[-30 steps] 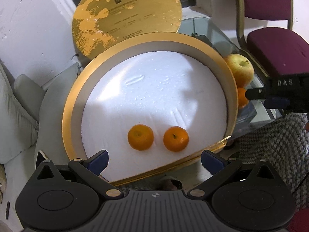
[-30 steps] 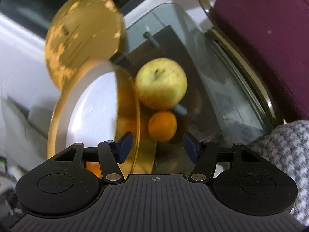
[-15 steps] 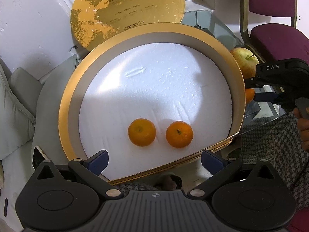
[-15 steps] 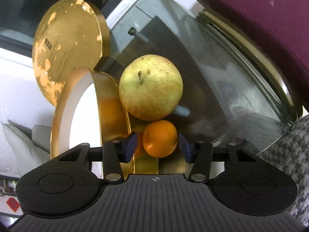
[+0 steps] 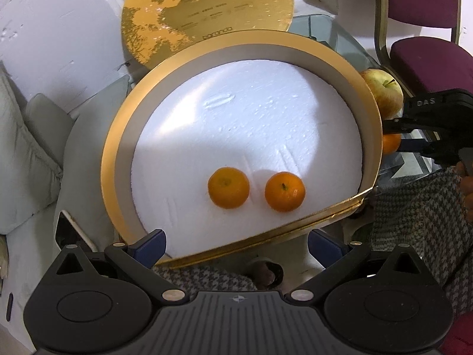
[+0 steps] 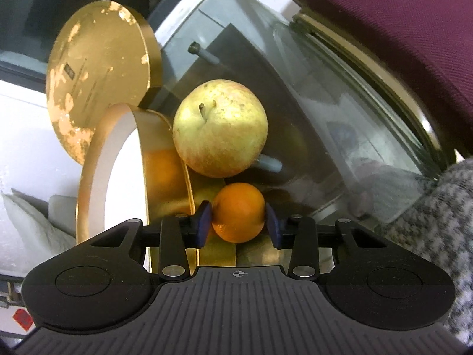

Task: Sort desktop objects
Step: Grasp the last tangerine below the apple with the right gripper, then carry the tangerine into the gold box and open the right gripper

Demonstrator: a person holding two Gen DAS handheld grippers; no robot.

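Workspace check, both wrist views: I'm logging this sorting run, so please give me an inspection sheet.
Surface: glass table, apple resting on it.
Job's things: two mandarins lie apart on white foam in the round gold box; third mandarin outside it.
Clutter: gold lid propped behind the box.
Grippers: left gripper open, empty; right gripper pads on the third mandarin.
Cables: nothing seen.
Surroundings: maroon chair, grey cushions.

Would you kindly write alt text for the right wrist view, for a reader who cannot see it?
The right gripper has its blue pads on either side of a small orange resting on a glass table. A yellow-green apple sits just beyond it, beside a round gold box lined with white foam.
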